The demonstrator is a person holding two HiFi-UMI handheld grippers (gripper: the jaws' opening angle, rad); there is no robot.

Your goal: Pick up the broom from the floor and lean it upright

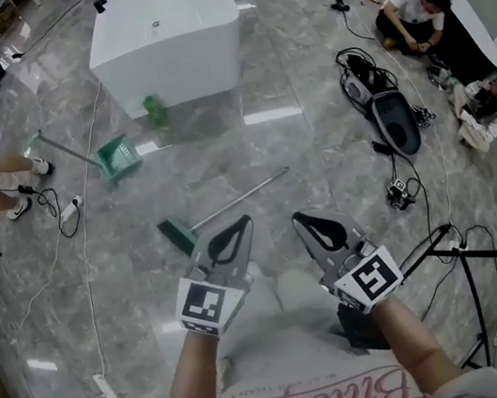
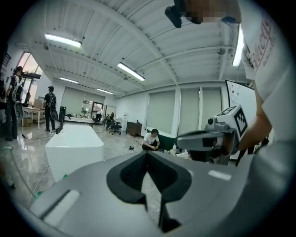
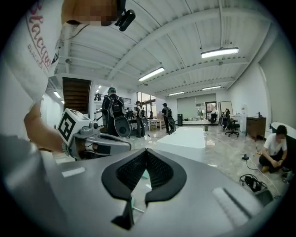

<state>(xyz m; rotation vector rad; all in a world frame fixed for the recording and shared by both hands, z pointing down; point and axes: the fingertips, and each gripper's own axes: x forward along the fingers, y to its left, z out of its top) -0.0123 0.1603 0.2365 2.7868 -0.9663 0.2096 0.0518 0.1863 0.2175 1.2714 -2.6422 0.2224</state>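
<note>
Nothing is done yet: the broom [image 1: 239, 201] lies flat mid-floor [image 1: 249, 150], just ahead of the left gripper [image 1: 243, 224] and right gripper [image 1: 299, 220], 2 closed, empty pairs of jaws, so lifting and leaning are both left.

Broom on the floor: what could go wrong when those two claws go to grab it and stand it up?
1. The left gripper and right gripper are both shut and empty; the broom has a thin handle that could roll or slip on the glossy floor.
2. Loose cables lie nearby: a possible trip hazard.
3. Leaned on the smooth white block, it might slide down.
</note>
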